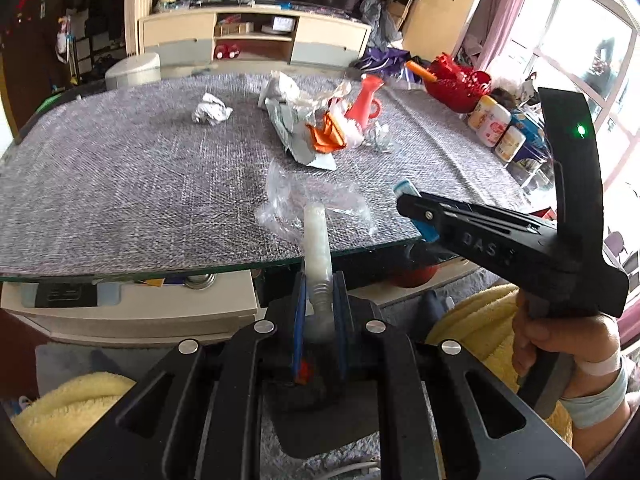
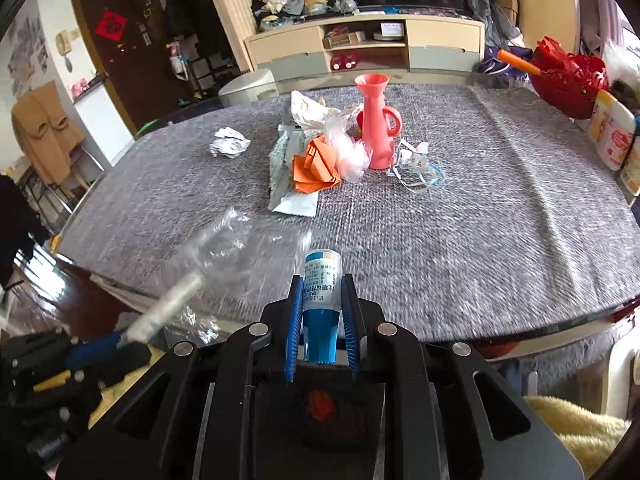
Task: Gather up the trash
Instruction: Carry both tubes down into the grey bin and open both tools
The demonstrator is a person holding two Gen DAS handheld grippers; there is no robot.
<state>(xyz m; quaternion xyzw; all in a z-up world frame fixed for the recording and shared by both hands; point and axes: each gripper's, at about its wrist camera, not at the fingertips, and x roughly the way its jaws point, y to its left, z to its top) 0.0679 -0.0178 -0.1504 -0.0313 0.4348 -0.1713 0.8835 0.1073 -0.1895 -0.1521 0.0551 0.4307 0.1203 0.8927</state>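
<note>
Two hand-held grippers, both clamped: left hand-held gripper pinches a whitish tube w/ clear plastic wrap at its tip over the worktop near edge; right hand-held gripper grips a blue-capped vial. More trash mid-worktop: crumpled paper, orange paper beside pink vase.

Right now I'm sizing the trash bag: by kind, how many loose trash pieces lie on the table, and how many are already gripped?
Crumpled white paper: 1
Orange folded paper: 1
Clear plastic wrap: 1
Pale foil pouch: 1
White-and-blue strips: 1 cluster
Gripped: 2, white tube in left gripper, blue tube in right gripper
Total: 7
</note>
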